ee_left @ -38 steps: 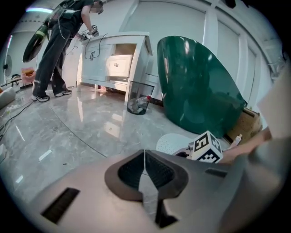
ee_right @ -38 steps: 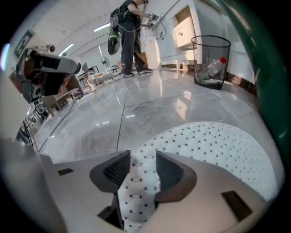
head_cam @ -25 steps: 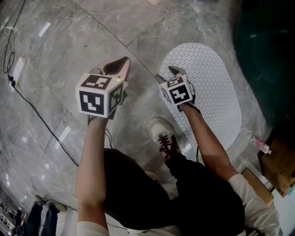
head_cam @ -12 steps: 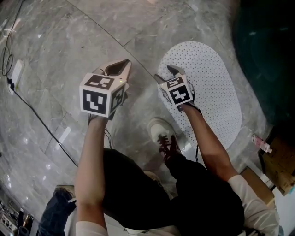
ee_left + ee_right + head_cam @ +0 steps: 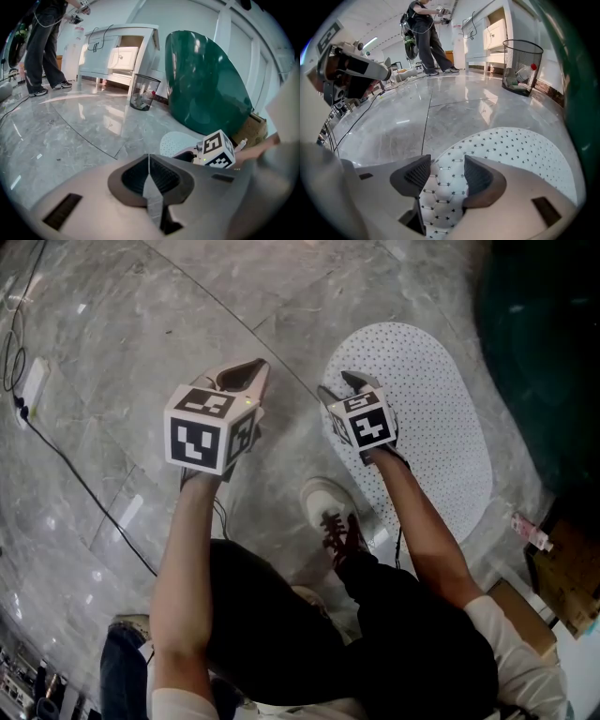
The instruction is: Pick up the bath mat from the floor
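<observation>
White dotted oval bath mat (image 5: 441, 418) on marble floor (image 5: 141, 334); right tool (image 5: 443, 169) released, jaws just narrowing around its edge; left tool (image 5: 150, 176) clenched empty.

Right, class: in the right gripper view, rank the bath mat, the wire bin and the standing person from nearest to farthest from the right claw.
1. Bath mat: directly under the right claw, between its jaws, which have just been closing.
2. Wire bin: upper right, across the floor.
3. Standing person: far back, top centre.

Bath mat (image 5: 441, 427) — white, dotted oval; lying flat
</observation>
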`<state>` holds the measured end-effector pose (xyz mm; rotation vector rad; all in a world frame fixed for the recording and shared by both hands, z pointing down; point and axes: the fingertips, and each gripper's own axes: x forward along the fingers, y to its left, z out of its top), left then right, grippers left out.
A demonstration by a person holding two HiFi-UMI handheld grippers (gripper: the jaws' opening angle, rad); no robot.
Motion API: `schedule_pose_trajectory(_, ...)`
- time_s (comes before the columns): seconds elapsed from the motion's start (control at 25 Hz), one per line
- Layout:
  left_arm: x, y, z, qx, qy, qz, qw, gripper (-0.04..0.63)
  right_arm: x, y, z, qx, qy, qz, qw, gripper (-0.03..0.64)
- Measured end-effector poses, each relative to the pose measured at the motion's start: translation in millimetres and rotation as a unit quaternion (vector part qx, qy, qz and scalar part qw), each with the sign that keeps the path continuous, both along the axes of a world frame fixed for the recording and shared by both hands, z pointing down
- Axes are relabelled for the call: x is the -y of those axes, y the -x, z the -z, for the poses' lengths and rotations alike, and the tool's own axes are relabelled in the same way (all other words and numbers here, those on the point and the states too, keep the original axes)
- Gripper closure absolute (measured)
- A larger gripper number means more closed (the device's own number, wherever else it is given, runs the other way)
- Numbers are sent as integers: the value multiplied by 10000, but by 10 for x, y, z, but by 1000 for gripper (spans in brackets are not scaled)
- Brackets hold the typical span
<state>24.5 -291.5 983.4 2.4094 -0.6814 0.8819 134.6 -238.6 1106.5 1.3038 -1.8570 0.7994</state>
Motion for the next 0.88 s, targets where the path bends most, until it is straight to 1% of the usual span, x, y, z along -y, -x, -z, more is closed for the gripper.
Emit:
schedule_pose_trajectory(0.08, -33, -16, -74, 56, 67, -73, 9999, 574, 4, -39, -7, -16, 8, -27, 10000, 398)
schedule_pose_trajectory(0.12, -54, -28, -111, 86, 106, -123, 9998, 574, 4, -70, -8, -48, -7, -32, 10000, 465)
schedule_pose_trajectory(0.2, -101, -67, -170, 90, 201, -212, 9995, 574, 0, -101, -3, -81, -63, 23, 9999, 465)
schedule_pose_trajectory(0.28, -170, -157, -225, -83, 391, -318, 9987, 574, 3, -97, 0, -66, -80, 110, 9999, 466)
schedule_pose_trajectory(0.36, -326, -334, -333, -299, 690, -642, 9951, 572, 0, -98, -2, 11, -80, 161, 9998, 466)
schedule_pose_trajectory(0.4, -423, -434, -415, -297, 792, -905, 9923, 570, -6, -101, -2, 57, -101, 176, 9998, 466)
schedule_pose_trajectory(0.44, -507, -524, -503, -216, 820, -1184, 9893, 528, -11, -106, 0, 98, -134, 179, 9997, 466)
schedule_pose_trajectory(0.48, -566, -600, -585, -114, 793, -1423, 9866, 469, -12, -114, 4, 129, -168, 174, 9996, 469)
schedule_pose_trajectory(0.52, -594, -666, -651, -54, 757, -1564, 9848, 454, -11, -124, 8, 150, -198, 168, 9996, 472)
schedule_pose_trajectory(0.56, -595, -725, -702, -66, 757, -1583, 9845, 449, -8, -136, 12, 163, -221, 167, 9995, 476)
schedule_pose_trajectory(0.64, -578, -831, -786, -192, 884, -1415, 9858, 418, -4, -164, 17, 199, -254, 175, 9993, 505)
schedule_pose_trajectory(0.68, -585, -877, -834, -216, 967, -1352, 9859, 400, -5, -174, 18, 250, -268, 170, 9992, 507)
schedule_pose_trajectory(0.76, -624, -956, -939, -146, 1055, -1363, 9849, 375, -9, -194, 19, 392, -284, 123, 9988, 527)
schedule_pose_trajectory(0.88, -651, -1033, -1022, -18, 956, -1458, 9847, 366, -2, -232, 29, 563, -333, 26, 9979, 541)
